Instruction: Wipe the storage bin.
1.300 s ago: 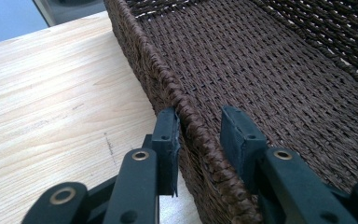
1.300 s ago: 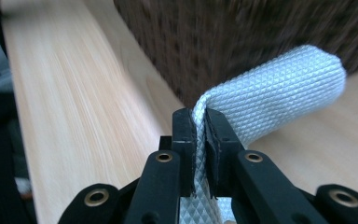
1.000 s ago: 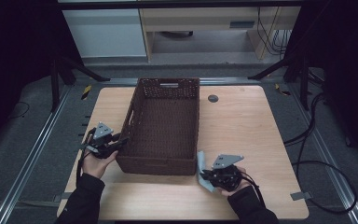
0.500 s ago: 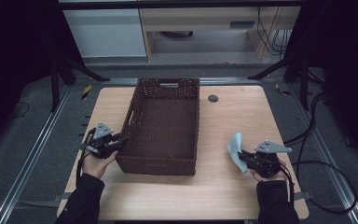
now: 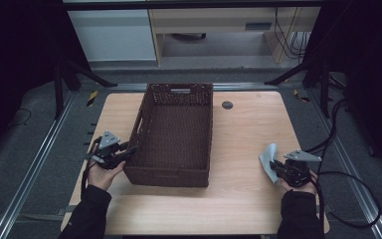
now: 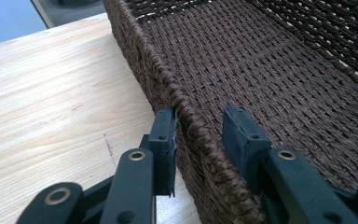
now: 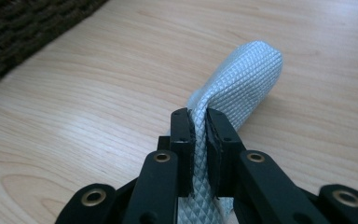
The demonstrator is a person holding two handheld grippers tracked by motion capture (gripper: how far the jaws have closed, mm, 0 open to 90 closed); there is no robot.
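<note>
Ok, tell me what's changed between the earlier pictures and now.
The right gripper, shut on the grey cloth, carried it from beside the basket's near right corner out toward the table's right edge. The left gripper's jaws have just been opening; they straddle the basket's left wall, one pad touching it and the other standing off. The basket and the left hand stayed where they were.

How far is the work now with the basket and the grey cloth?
Done: the dark brown woven basket stands emptied on the wooden table. In hand: the right gripper pinches the pale grey textured cloth beside it; the left gripper straddles the rim, jaws just opening. Left: probably laying the cloth down.
</note>
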